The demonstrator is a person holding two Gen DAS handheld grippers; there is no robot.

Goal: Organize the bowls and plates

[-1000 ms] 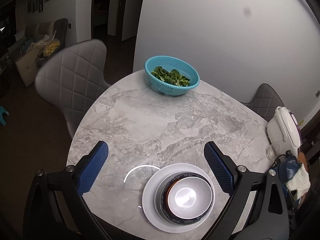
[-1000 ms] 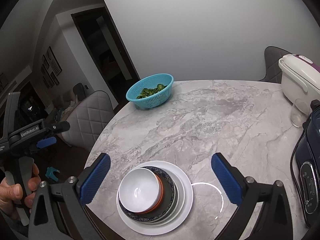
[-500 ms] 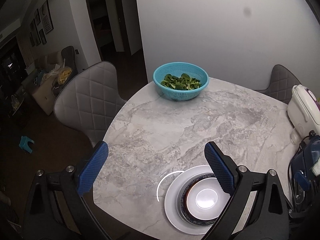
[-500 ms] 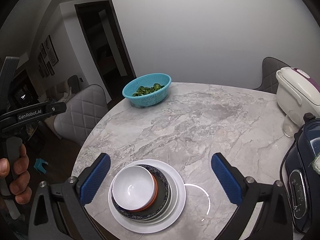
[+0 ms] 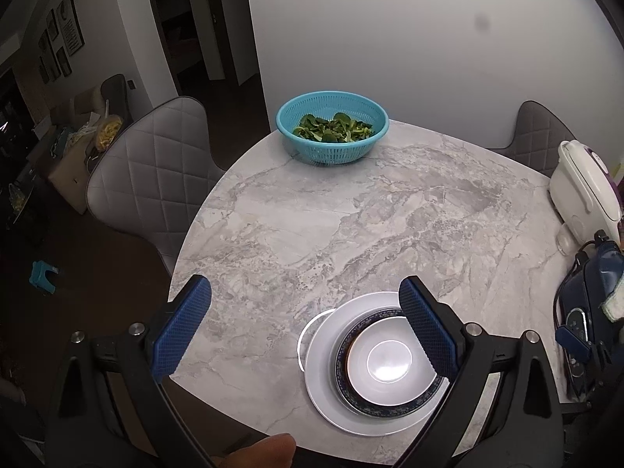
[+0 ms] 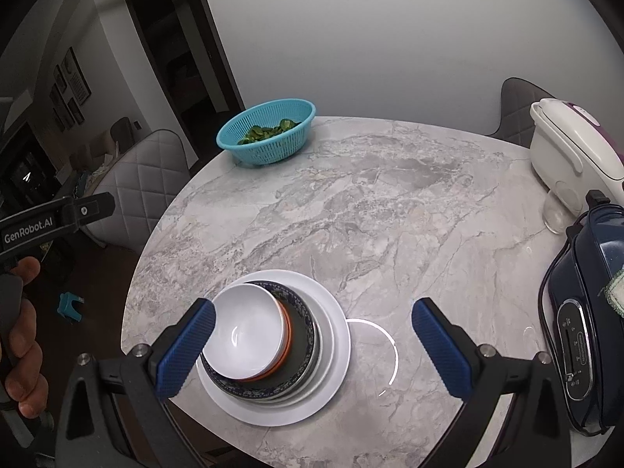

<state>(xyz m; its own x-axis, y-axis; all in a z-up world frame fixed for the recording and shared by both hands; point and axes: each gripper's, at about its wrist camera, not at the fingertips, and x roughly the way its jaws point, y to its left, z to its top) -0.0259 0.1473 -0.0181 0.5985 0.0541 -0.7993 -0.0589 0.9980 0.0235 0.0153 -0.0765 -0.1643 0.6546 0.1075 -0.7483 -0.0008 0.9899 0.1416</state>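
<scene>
Change, left view: the left gripper (image 5: 304,331) sits farther left than 1 second ago; the stack, then centred between its pads, now lies under its right pad.
Change, right view: the stack has slid from the middle of the gap to behind the left pad of the right gripper (image 6: 312,347).
Left jaws: spread wide, holding nothing.
Right jaws: spread wide, holding nothing.
Stack: a white bowl (image 5: 384,358) (image 6: 245,337) rests in an orange-rimmed bowl (image 6: 286,335), inside a blue-patterned bowl (image 5: 353,399) (image 6: 304,345), on a white plate (image 5: 321,366) (image 6: 335,351), near the close edge of the marble table (image 5: 351,218) (image 6: 370,202).
Ahead of both jaws: a teal colander (image 5: 332,132) (image 6: 267,136) of greens at the far table edge, well apart from the stack.
Right of the jaws: a white appliance (image 5: 585,191) (image 6: 571,156), a clear glass (image 6: 555,212) just in front of it, and a dark blue cooker (image 6: 585,323) nearer.
Left of the jaws: a quilted grey chair (image 5: 152,175) (image 6: 140,187) beside the table.
In the way: open tabletop lies between the stack and the colander.
Person: a hand (image 6: 21,339) grips the left gripper's handle at the right view's left edge.
</scene>
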